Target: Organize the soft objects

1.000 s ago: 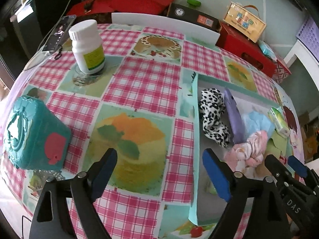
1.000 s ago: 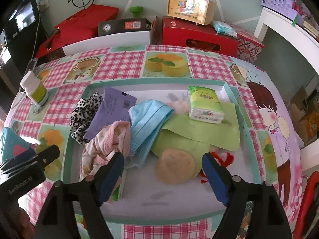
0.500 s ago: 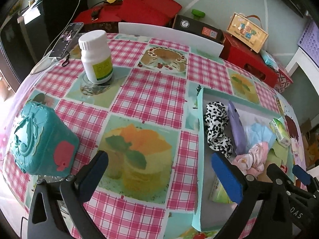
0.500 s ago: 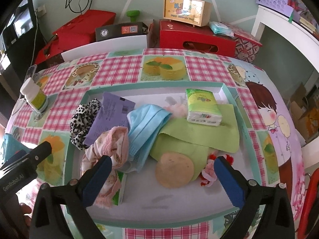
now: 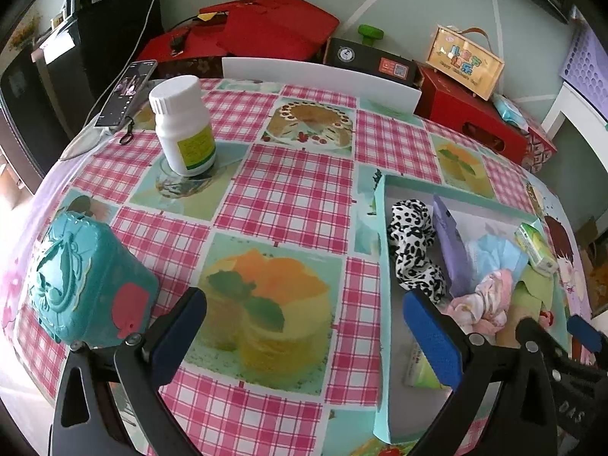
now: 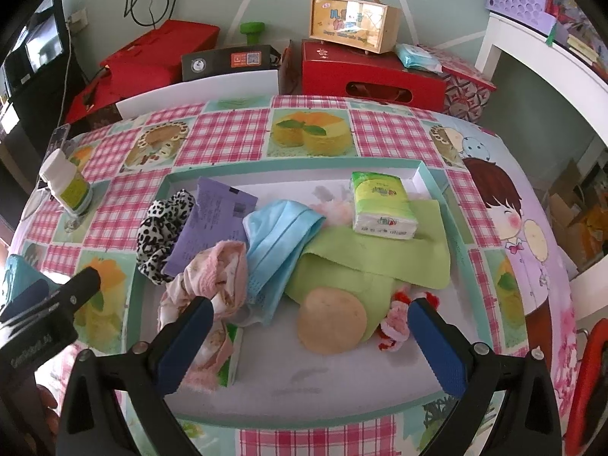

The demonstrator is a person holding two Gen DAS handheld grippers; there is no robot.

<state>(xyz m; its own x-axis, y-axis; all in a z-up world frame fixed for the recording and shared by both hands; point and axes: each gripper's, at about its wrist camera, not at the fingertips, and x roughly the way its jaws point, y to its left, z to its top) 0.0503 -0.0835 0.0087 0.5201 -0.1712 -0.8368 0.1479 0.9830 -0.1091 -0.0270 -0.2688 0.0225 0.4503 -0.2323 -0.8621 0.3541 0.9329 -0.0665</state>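
Both grippers spread, holding nothing: left gripper (image 5: 304,336) over tablecloth (image 5: 288,193); right gripper (image 6: 309,336) over tray (image 6: 433,190) | tray: pink cloth (image 6: 216,277) half-covers small green packet (image 6: 230,359); mask (image 6: 277,243) overlaps green cloth (image 6: 380,254); red-pink item (image 6: 397,323) indistinct

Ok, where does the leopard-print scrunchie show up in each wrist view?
Left wrist: leopard-print scrunchie sits right of centre, in the tray's near-left corner, beside the purple packet.
Right wrist: the scrunchie lies left of centre, at the tray's left edge.
Shared landmark: white pill bottle on the checked tablecloth.
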